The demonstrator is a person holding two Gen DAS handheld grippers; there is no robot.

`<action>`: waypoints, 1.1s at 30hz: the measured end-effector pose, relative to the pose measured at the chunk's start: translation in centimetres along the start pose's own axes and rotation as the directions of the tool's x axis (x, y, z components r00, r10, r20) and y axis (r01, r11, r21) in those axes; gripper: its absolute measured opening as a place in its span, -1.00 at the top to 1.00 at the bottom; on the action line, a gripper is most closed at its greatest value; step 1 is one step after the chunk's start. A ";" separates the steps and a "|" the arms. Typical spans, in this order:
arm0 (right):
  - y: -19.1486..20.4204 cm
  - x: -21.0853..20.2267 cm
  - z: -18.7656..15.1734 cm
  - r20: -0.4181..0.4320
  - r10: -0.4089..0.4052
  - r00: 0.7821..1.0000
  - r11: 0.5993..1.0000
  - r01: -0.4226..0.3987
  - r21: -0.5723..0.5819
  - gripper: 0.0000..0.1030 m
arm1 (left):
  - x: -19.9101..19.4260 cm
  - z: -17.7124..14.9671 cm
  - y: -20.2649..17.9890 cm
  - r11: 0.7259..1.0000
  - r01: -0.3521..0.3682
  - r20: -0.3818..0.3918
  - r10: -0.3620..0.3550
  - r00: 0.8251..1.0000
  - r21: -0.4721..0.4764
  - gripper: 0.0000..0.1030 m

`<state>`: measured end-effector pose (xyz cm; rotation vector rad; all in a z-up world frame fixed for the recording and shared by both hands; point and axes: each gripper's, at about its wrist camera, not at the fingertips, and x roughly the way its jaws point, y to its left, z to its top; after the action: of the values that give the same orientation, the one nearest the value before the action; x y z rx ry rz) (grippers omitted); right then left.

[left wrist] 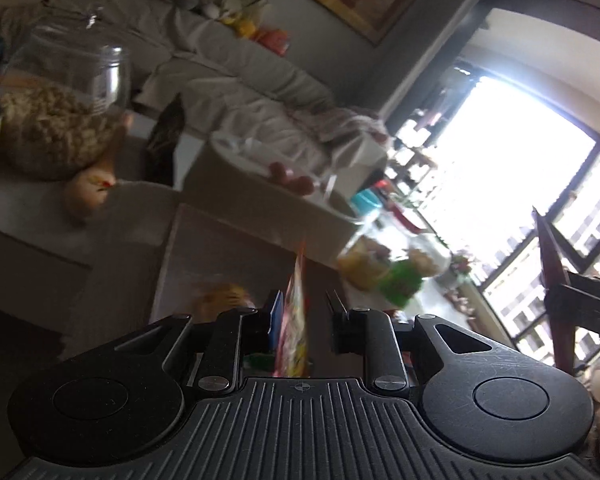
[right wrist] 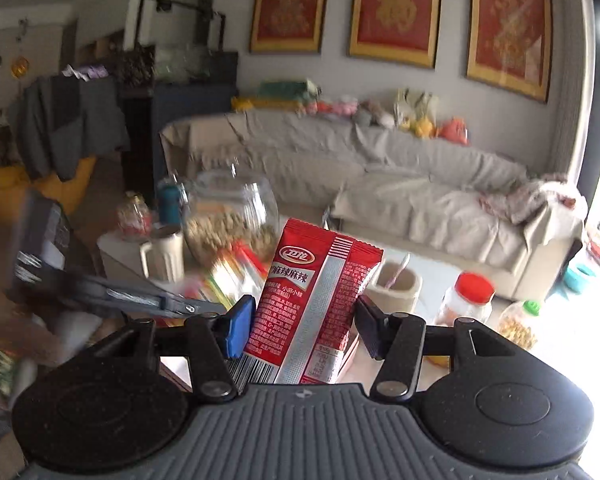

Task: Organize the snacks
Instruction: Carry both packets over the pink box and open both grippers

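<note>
Transfer step: right gripper (right wrist: 302, 314) clamps the red snack packet (right wrist: 314, 300); left gripper (left wrist: 302, 320) apparently pinches a colourful packet (left wrist: 294, 320) edge-on. Next: locate a deposit place ahead of the fingers.

red snack packet (right wrist: 312, 300) | white print "麻辣麻辣" | smaller print and barcode digits unreadable

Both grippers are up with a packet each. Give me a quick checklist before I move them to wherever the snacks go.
1. Right gripper holding the red packet: ok, a pad on each side of it.
2. Left gripper holding the colourful packet: cannot tell, packet seen edge-on, far pad looks clear of it.
3. Grippers apart: ok, though close side by side.
4. Glass jar ahead of the right gripper, upright: ok.
5. Drop spot chosen: cannot tell, views blurred.
</note>
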<state>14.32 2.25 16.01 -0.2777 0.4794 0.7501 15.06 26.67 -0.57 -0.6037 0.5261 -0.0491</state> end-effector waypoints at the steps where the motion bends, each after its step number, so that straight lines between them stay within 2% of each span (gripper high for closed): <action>1: 0.1 1.1 -0.1 -0.020 -0.006 1.000 1.000 0.006 -0.006 -0.06 | -0.1 -0.2 0.7 1.000 -0.008 0.014 0.008 1.000 -0.016 0.51; 4: 0.5 4.5 -0.6 -0.078 0.001 0.997 1.000 -0.003 -0.016 -0.06 | -2.3 -1.2 2.0 1.000 -0.012 0.097 0.014 0.995 -0.019 0.51; 6: 0.9 7.5 -0.5 -0.129 0.020 0.991 1.000 -0.019 0.011 -0.06 | -3.5 -1.8 2.0 0.997 -0.080 0.131 0.077 0.988 0.017 0.51; 9: 1.1 12.2 -0.7 -0.210 0.090 0.973 0.990 -0.064 0.130 -0.06 | -4.7 -2.6 2.3 0.989 -0.150 0.138 0.148 0.979 0.007 0.51; 12: 0.8 16.1 -1.0 -0.236 0.196 0.952 0.957 -0.133 0.256 -0.14 | -6.0 -3.2 2.5 0.980 -0.198 0.151 0.197 0.969 -0.008 0.51; 14: 0.9 17.8 -1.4 -0.262 0.203 0.943 0.956 -0.134 0.261 -0.27 | -7.0 -3.8 1.8 0.967 -0.252 0.125 0.253 0.959 -0.018 0.51; 16: 1.1 18.3 -1.7 -0.266 0.178 0.947 0.963 -0.113 0.244 -0.30 | -7.5 -4.2 1.0 0.969 -0.245 0.095 0.245 0.965 -0.011 0.51; 21: -0.1 16.4 -3.0 -0.241 0.110 0.964 0.982 -0.068 0.177 -0.32 | -7.3 -5.9 -2.6 0.970 -0.218 0.086 0.209 0.974 0.107 0.51; 25: -2.6 12.9 -5.4 -0.206 -0.015 0.978 0.994 0.037 0.106 -0.46 | -5.8 -7.3 -5.7 0.969 -0.168 0.017 0.168 0.986 0.178 0.51; 30: -6.5 7.7 -11.0 -0.241 -0.092 0.966 0.989 0.117 0.092 -0.50 | -4.1 -9.3 -9.4 0.965 -0.087 -0.082 0.111 0.990 0.246 0.51; 33: -8.5 5.0 -14.7 -0.289 -0.105 0.952 0.981 0.146 0.125 -0.50 | -3.3 -10.7 -11.7 0.959 -0.055 -0.125 0.093 0.988 0.277 0.51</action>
<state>18.86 -6.73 1.45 -0.2778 0.7756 0.5498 8.20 11.99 -0.02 -0.3118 0.6626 -0.0909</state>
